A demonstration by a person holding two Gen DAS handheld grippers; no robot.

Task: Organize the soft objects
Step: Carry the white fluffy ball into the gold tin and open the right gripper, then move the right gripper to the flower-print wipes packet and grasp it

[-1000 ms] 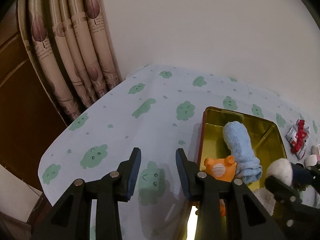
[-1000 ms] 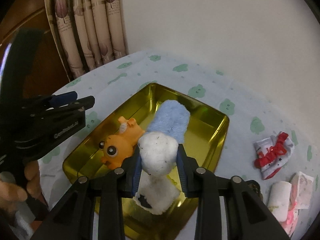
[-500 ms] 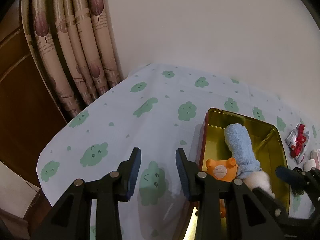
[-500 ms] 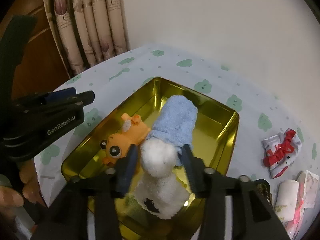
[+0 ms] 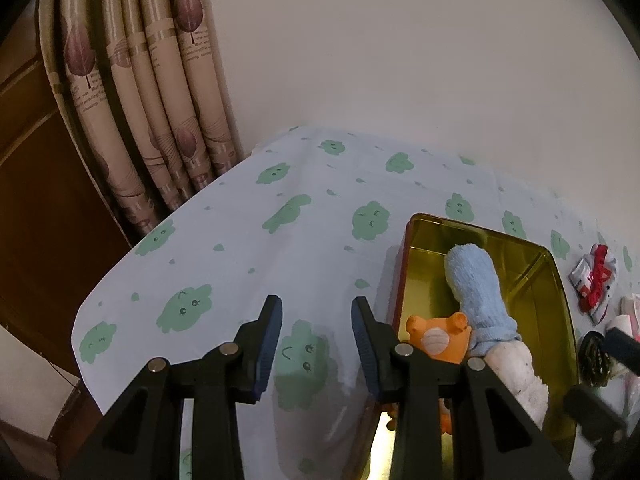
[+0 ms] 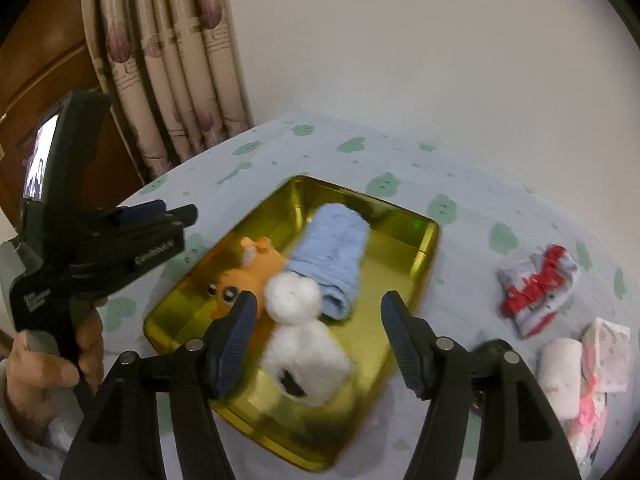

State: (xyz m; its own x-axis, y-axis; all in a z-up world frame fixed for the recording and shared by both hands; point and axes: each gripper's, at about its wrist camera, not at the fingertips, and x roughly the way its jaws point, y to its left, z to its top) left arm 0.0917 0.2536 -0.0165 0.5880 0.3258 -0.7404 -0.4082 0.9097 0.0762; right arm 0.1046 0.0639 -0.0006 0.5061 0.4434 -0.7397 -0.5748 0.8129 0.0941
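Beneath right hand-held gripper, white sock

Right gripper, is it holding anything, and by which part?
Nothing: the right gripper is opening, its fingers clear of the white plush lying in the gold tin.

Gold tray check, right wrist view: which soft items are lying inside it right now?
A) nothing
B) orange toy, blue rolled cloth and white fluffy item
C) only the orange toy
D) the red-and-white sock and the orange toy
B: inside the gold tray lie the orange toy, the blue rolled cloth and the white fluffy item; the red-and-white sock lies outside on the tablecloth.
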